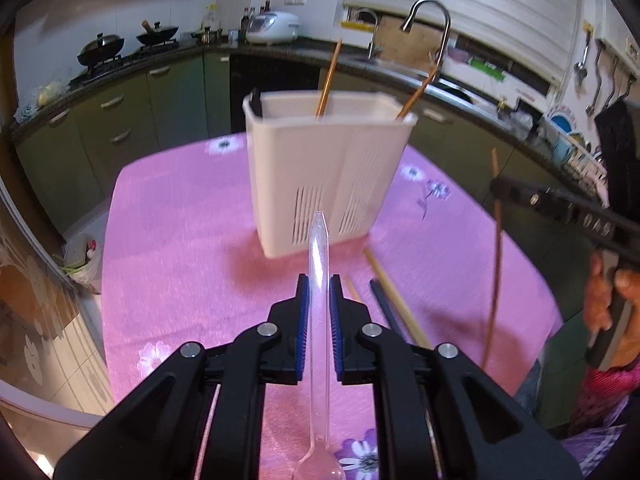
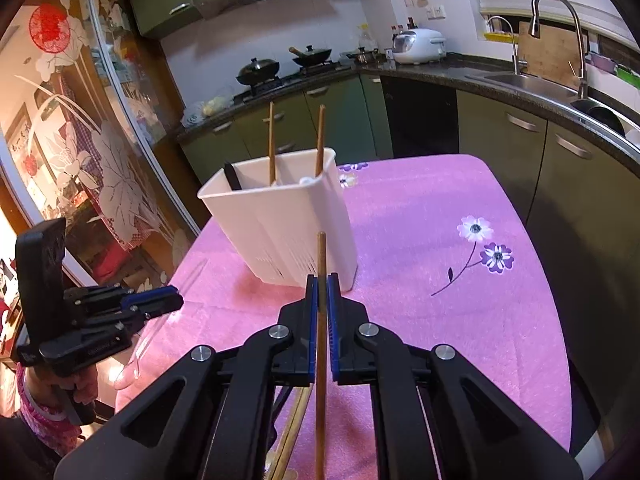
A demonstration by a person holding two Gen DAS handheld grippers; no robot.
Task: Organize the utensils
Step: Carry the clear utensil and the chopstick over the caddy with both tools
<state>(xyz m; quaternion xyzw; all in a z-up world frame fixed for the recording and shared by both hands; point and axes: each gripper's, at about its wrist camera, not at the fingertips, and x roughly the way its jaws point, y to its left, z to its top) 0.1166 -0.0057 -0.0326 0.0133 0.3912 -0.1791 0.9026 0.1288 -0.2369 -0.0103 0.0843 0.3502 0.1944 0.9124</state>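
White slotted plastic utensil holder (image 2: 280, 216) stands ahead of the right claw (image 2: 322, 280), which pinches a brown wooden chopstick (image 2: 321, 320) pointing holderward (left claw (image 1: 319, 280) pinches a clear plastic spoon (image 1: 319, 320)).

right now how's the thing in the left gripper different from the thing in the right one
The left gripper is shut on a clear plastic spoon; the right gripper is shut on a brown wooden chopstick. The spoon is see-through and ends in a rounded bowl near the camera; the chopstick is opaque and a plain thin stick. Both are clamped partway along, tips towards the white utensil holder.
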